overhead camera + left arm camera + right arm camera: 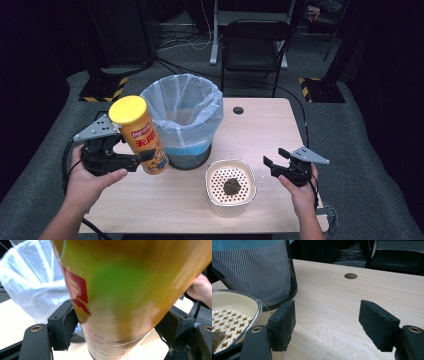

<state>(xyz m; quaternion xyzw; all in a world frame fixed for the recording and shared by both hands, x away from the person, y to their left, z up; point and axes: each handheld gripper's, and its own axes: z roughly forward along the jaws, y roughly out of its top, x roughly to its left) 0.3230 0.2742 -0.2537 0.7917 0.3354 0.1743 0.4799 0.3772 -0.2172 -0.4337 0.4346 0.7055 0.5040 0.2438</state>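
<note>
While gripped near bin (182, 120) rim | canister (141, 136) tilted | tabletop (260, 130) open rightward

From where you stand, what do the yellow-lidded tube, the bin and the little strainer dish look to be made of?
The tube looks like printed cardboard with a glossy wrap and a yellow, probably plastic, lid. The bin is black wire mesh, likely metal, lined with a thin translucent plastic bag. The strainer dish has a cream perforated insert, plastic or ceramic, and a shiny rim that looks metallic.
</note>
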